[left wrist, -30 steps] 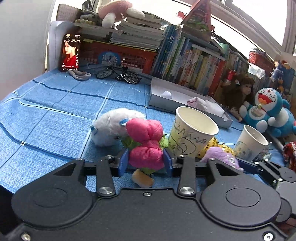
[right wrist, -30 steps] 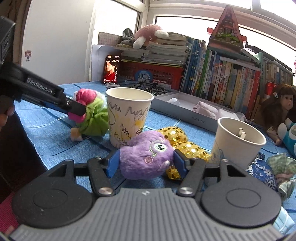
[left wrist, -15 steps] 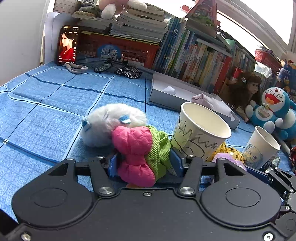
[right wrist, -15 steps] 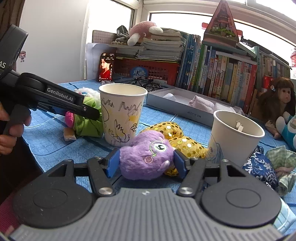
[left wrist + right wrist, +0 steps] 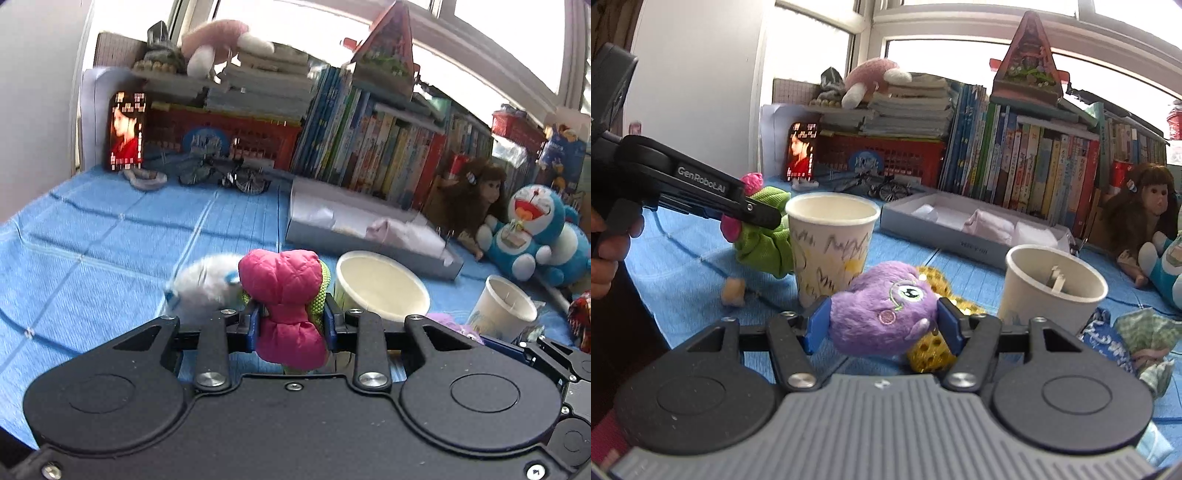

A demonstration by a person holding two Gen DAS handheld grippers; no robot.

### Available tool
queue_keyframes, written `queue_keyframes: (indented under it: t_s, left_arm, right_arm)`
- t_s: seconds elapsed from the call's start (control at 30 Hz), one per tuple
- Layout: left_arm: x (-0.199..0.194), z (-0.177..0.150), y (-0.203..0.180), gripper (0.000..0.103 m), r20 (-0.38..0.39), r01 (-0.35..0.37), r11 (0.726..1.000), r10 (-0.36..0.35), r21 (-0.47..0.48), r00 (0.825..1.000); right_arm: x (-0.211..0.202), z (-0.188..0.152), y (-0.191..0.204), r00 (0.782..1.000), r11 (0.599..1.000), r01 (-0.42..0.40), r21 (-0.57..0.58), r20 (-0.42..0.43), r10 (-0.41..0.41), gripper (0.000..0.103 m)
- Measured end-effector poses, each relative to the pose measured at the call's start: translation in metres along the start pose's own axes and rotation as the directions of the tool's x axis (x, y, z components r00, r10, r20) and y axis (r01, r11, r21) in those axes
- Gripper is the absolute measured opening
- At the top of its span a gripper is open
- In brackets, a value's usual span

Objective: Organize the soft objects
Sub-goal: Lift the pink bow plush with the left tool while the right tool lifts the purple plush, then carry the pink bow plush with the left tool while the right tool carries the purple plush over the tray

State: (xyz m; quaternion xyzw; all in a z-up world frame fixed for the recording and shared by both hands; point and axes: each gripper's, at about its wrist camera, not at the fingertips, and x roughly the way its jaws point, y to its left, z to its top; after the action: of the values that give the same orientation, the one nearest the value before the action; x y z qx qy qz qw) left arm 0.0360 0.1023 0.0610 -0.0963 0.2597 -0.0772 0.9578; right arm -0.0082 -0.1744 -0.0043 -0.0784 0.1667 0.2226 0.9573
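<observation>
A pink and green plush toy (image 5: 280,280) sits pinched between the blue pads of my left gripper (image 5: 291,319), whose jaws are closing on it. The right wrist view shows this toy (image 5: 764,240) hanging above the blue cloth, beside a scribbled paper cup (image 5: 831,247). My right gripper (image 5: 882,325) is shut on a purple one-eyed plush (image 5: 886,314), which rests against a gold sequin toy (image 5: 931,350). A white fluffy toy (image 5: 203,288) lies just behind the pink one.
A second paper cup (image 5: 1052,288) stands at the right, with patterned cloth bundles (image 5: 1108,339) beside it. Behind are a grey open box (image 5: 369,229), a doll (image 5: 1145,206), a blue cat plush (image 5: 532,229), books and a small model bicycle (image 5: 229,177). A person's hand (image 5: 605,251) holds the left gripper.
The left gripper's jaws widened, then squeezed the pink and green toy tighter and lifted it off the cloth next to the scribbled cup. The right gripper and purple plush stayed put.
</observation>
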Motion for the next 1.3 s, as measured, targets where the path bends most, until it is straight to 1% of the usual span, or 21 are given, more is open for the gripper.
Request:
queue_keyframes:
  t_s: [0.17, 0.33, 0.6, 0.73, 0.87, 1.0, 1.17, 1.3]
  left_arm:
    - [-0.008, 0.021, -0.003, 0.030, 0.044, 0.009, 1.000, -0.009, 0.013, 0.999]
    - [-0.008, 0.043, -0.008, 0.030, 0.066, 0.013, 1.000, -0.015, 0.028, 0.998]
    - [0.006, 0.070, -0.019, 0.030, 0.075, 0.030, 0.998, -0.034, 0.053, 0.997]
    - [0.017, 0.084, -0.028, 0.030, 0.068, 0.054, 0.996, -0.058, 0.068, 0.996]
    - [0.028, 0.098, -0.041, 0.030, 0.067, 0.061, 0.993, -0.068, 0.097, 0.995]
    - [0.042, 0.116, -0.053, 0.030, 0.047, 0.080, 0.990, -0.086, 0.115, 0.995]
    - [0.070, 0.139, -0.062, 0.030, -0.002, 0.104, 0.991, -0.104, 0.086, 0.995]
    - [0.096, 0.152, -0.074, 0.030, -0.042, 0.116, 0.989, -0.112, 0.088, 0.993]
  right_arm:
    - [-0.010, 0.016, -0.004, 0.999, 1.000, 0.014, -0.005, 0.052, -0.014, 0.065]
    - [-0.015, 0.032, -0.011, 0.995, 0.999, 0.040, -0.009, 0.090, -0.039, 0.065]
    - [-0.014, 0.057, -0.048, 0.993, 0.993, 0.067, 0.098, 0.087, -0.076, 0.065]
    - [-0.011, 0.069, -0.067, 0.991, 0.988, 0.093, 0.120, 0.087, -0.104, 0.065]
    - [-0.004, 0.080, -0.087, 0.990, 0.982, 0.111, 0.156, 0.069, -0.123, 0.065]
    - [0.002, 0.092, -0.109, 0.990, 0.974, 0.119, 0.195, 0.053, -0.132, 0.065]
    - [0.010, 0.108, -0.138, 0.987, 0.959, 0.135, 0.248, 0.048, -0.151, 0.065]
    - [0.021, 0.119, -0.156, 0.987, 0.950, 0.148, 0.274, 0.022, -0.160, 0.065]
